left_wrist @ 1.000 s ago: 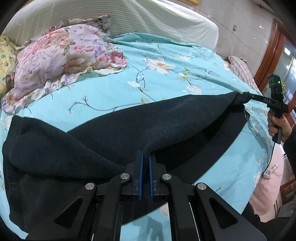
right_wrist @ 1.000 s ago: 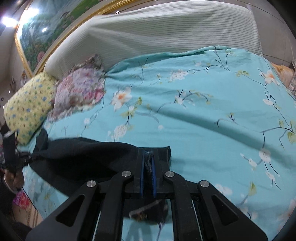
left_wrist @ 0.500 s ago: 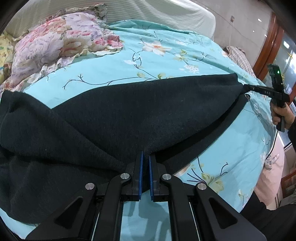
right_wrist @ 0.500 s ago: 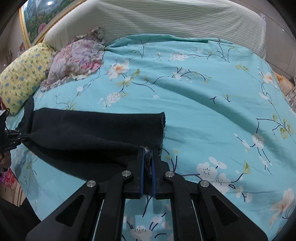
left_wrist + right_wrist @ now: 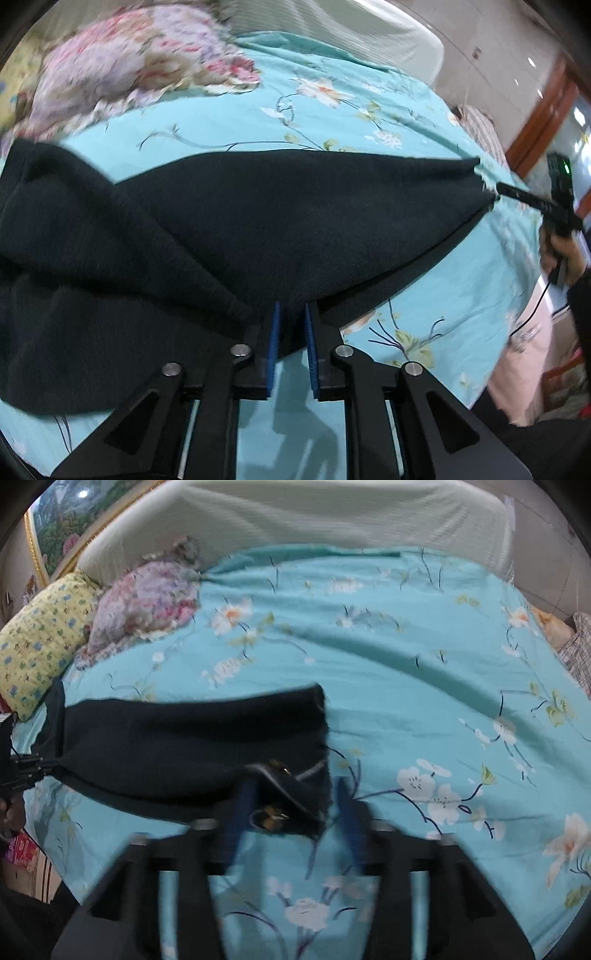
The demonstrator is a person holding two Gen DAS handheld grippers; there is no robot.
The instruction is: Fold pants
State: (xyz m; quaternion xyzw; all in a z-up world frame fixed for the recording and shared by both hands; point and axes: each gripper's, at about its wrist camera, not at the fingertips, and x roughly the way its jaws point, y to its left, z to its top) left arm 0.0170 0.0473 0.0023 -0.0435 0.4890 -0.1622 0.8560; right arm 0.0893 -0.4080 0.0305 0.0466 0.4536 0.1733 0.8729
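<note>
Left gripper (image 5: 291, 321): jaws slightly parted, dark cloth edge between the blue pads; firm hold or not, cannot tell.
Right gripper (image 5: 291, 805): blurred, jaws wide apart, holding nothing.
Pants (image 5: 221, 229): dark, spread across the bed (image 5: 332, 122), mid-frame.
Right view only: zipper (image 5: 275, 771) at the pants' near end; yellow pillow (image 5: 40, 638) upper left.
Left view only: hand (image 5: 561, 251) at right edge.

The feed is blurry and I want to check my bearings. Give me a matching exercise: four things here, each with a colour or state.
Things:
1. pants
2. bedsheet
3. right gripper
4. pillow at the far left

Colours or states:
A. fingers wide apart
B. turquoise with flowers
C. black, lying on the bed
D. yellow with small blue print

Pairs: 1-C, 2-B, 3-A, 4-D
</note>
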